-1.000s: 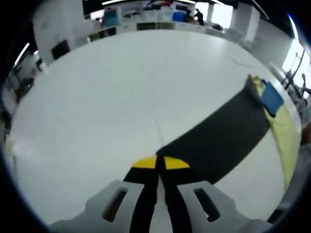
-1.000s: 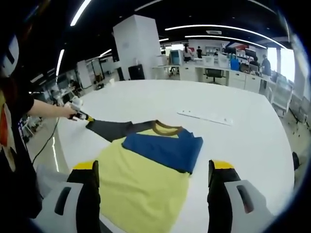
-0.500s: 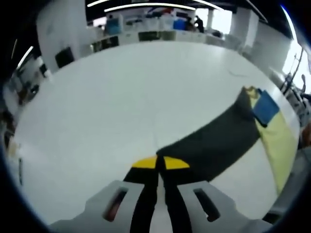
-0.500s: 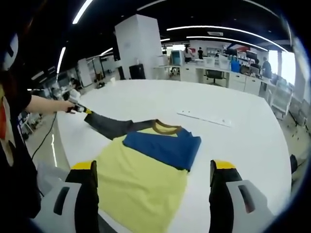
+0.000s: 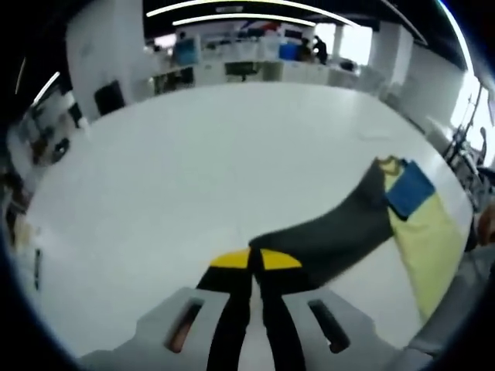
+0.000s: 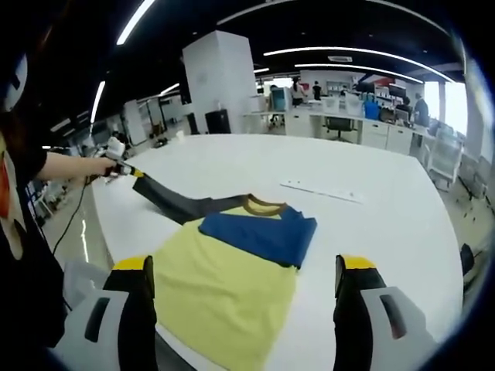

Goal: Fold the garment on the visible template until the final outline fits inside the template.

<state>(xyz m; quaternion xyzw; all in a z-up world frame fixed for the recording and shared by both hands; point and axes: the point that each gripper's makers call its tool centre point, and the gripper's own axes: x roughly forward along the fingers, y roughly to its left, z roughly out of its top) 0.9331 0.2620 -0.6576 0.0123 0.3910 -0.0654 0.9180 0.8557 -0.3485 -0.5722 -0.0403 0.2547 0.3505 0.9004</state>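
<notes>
Dark sleeve [image 5: 332, 239] (soft, tapering) pinched in left hand-held gripper [image 5: 255, 261]; right hand-held gripper [image 6: 244, 267] spread wide.

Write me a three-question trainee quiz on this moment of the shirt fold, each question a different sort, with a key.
1. True or false: the left gripper is shut on the dark sleeve.
2. Multiple choice: the blue sleeve is A) stretched out sideways, B) folded over the yellow body, C) hanging off the table.
3. Fill in: the right gripper is ____, holding nothing.

Key
1. True. In the left gripper view its yellow-tipped jaws meet on the sleeve's end.
2. B. In the right gripper view it lies across the upper part of the body, below the collar.
3. Open. Its jaws stand wide apart over the shirt.
</notes>
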